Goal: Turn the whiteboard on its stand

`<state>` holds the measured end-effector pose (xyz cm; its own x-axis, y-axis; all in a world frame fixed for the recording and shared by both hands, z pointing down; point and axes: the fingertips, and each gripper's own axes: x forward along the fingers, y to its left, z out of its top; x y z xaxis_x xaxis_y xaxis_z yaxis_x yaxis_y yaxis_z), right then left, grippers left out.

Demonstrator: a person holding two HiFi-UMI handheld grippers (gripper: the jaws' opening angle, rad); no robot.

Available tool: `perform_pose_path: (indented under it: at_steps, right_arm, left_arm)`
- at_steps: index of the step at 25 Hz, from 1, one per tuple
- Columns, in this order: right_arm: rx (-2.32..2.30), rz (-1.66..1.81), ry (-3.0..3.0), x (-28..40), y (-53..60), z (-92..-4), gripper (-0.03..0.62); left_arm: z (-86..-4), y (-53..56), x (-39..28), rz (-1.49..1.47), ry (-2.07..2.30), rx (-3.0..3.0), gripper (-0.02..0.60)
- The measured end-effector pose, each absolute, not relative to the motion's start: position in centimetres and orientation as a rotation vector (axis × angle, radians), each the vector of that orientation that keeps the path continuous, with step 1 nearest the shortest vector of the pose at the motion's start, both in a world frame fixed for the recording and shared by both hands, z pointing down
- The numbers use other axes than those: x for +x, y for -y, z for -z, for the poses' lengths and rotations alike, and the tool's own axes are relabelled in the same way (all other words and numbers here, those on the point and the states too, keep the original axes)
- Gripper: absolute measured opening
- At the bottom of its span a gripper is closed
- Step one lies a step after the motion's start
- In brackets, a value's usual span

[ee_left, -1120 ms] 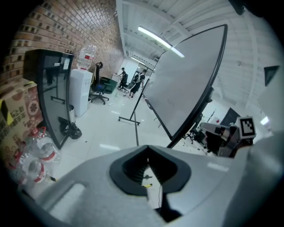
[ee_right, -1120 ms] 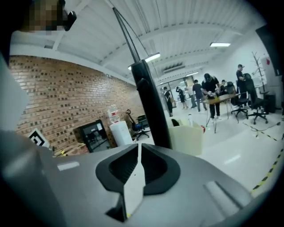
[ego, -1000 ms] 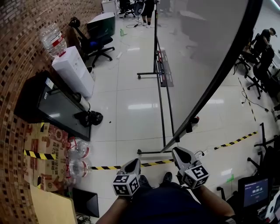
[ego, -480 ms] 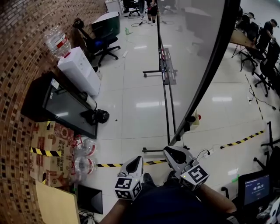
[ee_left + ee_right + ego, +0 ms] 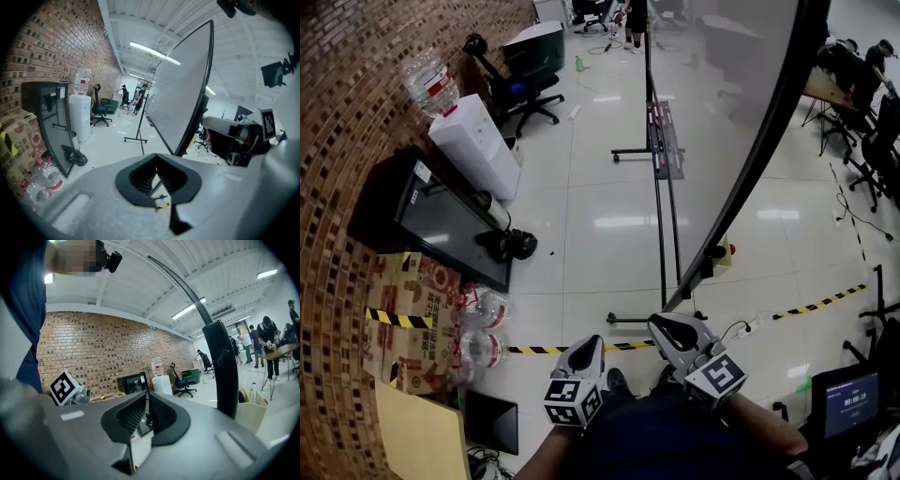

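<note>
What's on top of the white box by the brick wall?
A big clear water bottle with a red label stands on top of the white water dispenser. The bottle's mouth, where it meets the dispenser, is covered, so it can't be seen.

The whiteboard [image 5: 722, 103] fills the upper right of the frame, its dark edge curving down to a corner at lower centre. My right gripper [image 5: 664, 325] sits just under that corner; whether its fingers touch it I can't tell. My left gripper [image 5: 591, 345] is beside it on the left, apart from the board. The stand [image 5: 660, 202] runs up mid-frame. A water dispenser [image 5: 469, 155] and a screen [image 5: 450, 230] line the left.
</note>
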<state>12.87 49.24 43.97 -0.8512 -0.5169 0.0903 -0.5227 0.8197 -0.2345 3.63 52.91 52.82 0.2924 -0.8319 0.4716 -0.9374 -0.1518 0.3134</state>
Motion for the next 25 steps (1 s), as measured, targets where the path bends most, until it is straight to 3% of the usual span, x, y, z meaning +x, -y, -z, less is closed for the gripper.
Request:
perform_pose_path:
  at_steps: [25]
  right_arm:
    - [0.849,-0.374,2.972,12.74,-49.53,-43.77,0.027]
  left_arm:
    - [-53.05,-52.78,3.56,-0.256,1.551,2.014,0.006]
